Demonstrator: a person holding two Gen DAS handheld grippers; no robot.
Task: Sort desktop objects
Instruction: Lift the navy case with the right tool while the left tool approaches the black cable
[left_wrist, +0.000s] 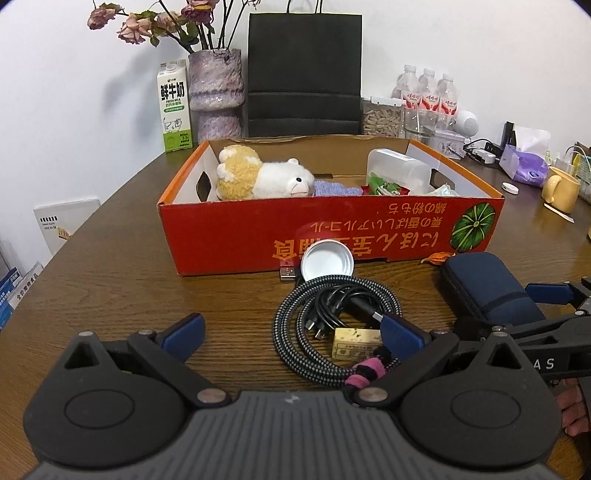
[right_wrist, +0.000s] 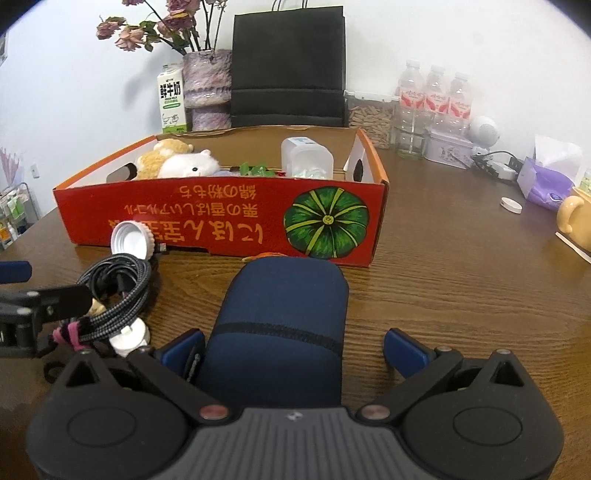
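Risk of a slipping grip on the navy pouch (right_wrist: 280, 325): rounded soft body, wider than a firm bite, so likely to squirt forward against the red box (right_wrist: 221, 218) if closed too near its back end. Risk also of dragging the cable coil (left_wrist: 332, 325) whole, with the small yellow block (left_wrist: 356, 343) and the white cap (left_wrist: 327, 264) swept along, because loops of braided cord catch easily on a pad. Right tongs (right_wrist: 291, 350) spread wide, straddling the near end of the pouch, left pad touching or just beside its side, right pad apart from it; nothing pinched yet. Left tongs (left_wrist: 291, 334) spread wide too, empty, right pad over the near edge of the coil, left pad above bare desk (left_wrist: 110, 295). Pouch and coil both on the desk, just in front of the box, outside it.
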